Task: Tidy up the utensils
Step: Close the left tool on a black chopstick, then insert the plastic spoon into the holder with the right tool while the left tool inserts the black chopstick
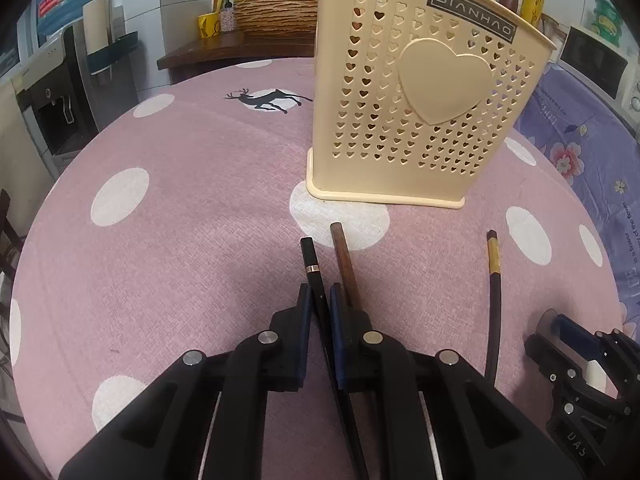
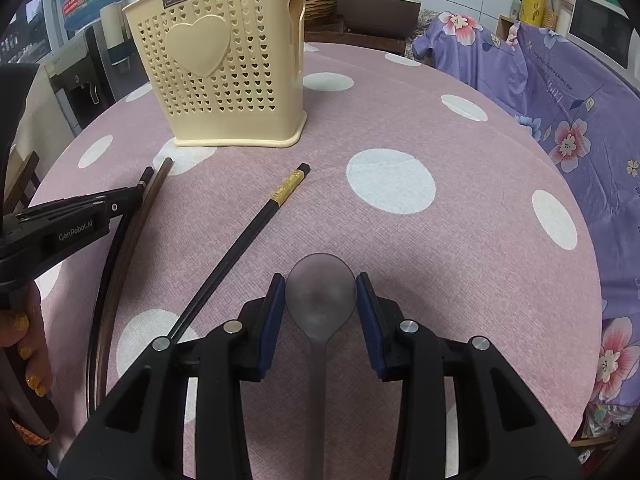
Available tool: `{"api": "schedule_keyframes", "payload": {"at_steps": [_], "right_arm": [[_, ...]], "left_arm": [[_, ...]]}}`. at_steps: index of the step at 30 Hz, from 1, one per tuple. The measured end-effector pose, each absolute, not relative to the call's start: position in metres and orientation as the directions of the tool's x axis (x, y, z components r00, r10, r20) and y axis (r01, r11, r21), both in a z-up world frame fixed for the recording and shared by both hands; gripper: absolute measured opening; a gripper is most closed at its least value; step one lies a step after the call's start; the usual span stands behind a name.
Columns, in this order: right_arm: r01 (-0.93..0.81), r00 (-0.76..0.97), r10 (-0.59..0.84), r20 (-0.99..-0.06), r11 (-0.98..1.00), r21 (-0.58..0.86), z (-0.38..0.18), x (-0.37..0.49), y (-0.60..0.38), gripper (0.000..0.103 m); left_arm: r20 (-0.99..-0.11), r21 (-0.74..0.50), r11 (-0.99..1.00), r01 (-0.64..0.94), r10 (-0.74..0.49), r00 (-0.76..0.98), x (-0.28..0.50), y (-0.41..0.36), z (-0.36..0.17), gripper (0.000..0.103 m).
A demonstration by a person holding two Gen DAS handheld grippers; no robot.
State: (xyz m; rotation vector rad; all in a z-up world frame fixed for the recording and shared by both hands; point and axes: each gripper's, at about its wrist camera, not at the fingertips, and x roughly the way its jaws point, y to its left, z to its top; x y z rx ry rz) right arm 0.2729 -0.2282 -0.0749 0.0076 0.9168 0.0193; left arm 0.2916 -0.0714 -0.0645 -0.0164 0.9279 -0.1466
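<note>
Grey spoon point(image 2: 320, 300) lay lengthwise between your right gripper's point(image 2: 321, 292) wide fingers, bowl forward; left gripper point(image 1: 319, 312) narrowly bracketed the black chopstick point(image 1: 312, 264), grip uncertain.

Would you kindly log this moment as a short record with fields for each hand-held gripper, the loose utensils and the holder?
left hand-held gripper: nearly shut around the black chopstick with a silver band
brown chopstick: lying just right of that gripper's right finger
right hand-held gripper: open, fingers flanking the bowl of the grey spoon, contact unclear
gold-banded chopstick: loose on the pink dotted tablecloth
cream utensil holder: upright, already holding some utensils
</note>
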Motion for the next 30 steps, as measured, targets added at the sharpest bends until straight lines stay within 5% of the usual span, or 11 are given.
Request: {"api": "schedule_keyframes", "payload": {"at_steps": [10, 22, 30], "right_arm": [[-0.021, 0.645, 0.088, -0.759, 0.995, 0.097, -0.063, 0.268, -0.237, 0.037], [-0.053, 0.758, 0.163, -0.631, 0.981, 0.189, 0.014, 0.234, -0.252, 0.037], [-0.056, 0.792, 0.176, -0.585, 0.975, 0.216, 0.036, 0.215, -0.254, 0.036]], "left_arm": [[-0.754, -0.145, 0.984, 0.099, -0.175, 0.634, 0.287, -0.060, -0.052, 0.008], [-0.511, -0.230, 0.958, 0.173, -0.270, 0.816, 0.228, -0.020, 0.055, 0.008], [-0.450, -0.238, 0.950, 0.205, -0.294, 0.843, 0.207, -0.009, 0.074, 0.008]]}}
